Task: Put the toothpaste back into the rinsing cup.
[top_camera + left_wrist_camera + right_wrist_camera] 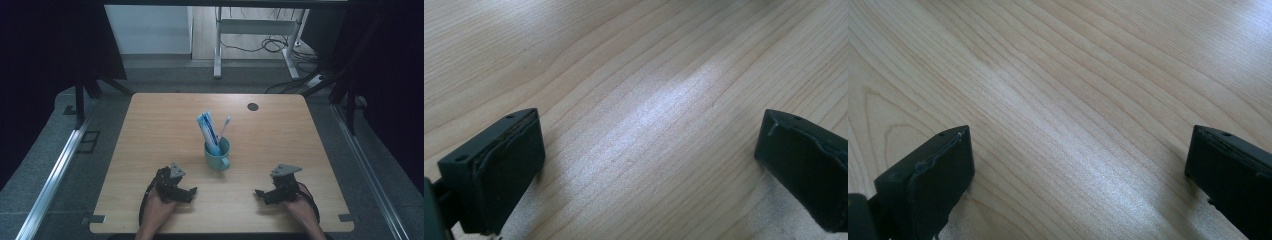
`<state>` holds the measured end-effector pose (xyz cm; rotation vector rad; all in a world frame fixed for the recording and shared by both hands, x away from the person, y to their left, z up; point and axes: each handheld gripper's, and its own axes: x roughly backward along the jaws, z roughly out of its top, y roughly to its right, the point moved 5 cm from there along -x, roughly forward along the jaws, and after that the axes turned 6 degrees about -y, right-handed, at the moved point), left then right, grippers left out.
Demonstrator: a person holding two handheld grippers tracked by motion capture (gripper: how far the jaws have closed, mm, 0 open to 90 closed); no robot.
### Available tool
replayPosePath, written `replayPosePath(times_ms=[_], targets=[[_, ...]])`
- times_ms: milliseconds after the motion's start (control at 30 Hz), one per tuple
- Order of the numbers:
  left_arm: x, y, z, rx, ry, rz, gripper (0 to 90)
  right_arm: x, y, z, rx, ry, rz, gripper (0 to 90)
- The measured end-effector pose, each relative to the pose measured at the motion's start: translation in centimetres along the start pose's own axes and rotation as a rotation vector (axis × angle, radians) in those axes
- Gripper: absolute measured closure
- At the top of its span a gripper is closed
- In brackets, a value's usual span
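The left gripper [191, 191] is held low over the near left of the table [150, 130], its jaws spread wide apart with bare wood between them, and the right gripper [259, 193] is held likewise at the near right, jaws also wide apart and empty. Between and just beyond them, near the table's middle, a teal mug [217, 154] is stood upright, with a toothpaste tube [208, 131] and a toothbrush [224, 127] propped inside. A dark round spot [253, 106] is seen at the far right.

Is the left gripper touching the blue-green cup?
Apart. In the high view, bare table shows between the left gripper and the cup. In the left gripper view, its jaws stand wide open with just wood between them.
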<state>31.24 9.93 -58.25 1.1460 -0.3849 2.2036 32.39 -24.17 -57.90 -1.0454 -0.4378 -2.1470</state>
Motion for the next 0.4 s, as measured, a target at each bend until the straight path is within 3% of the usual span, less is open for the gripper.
replayPosePath(times_ms=[400], targets=[[-0.01, 0.02, -0.01, 0.001, 0.001, 0.0, 0.0, 0.05, -0.03, -0.15, -0.001, 0.006, -0.005, 0.0]])
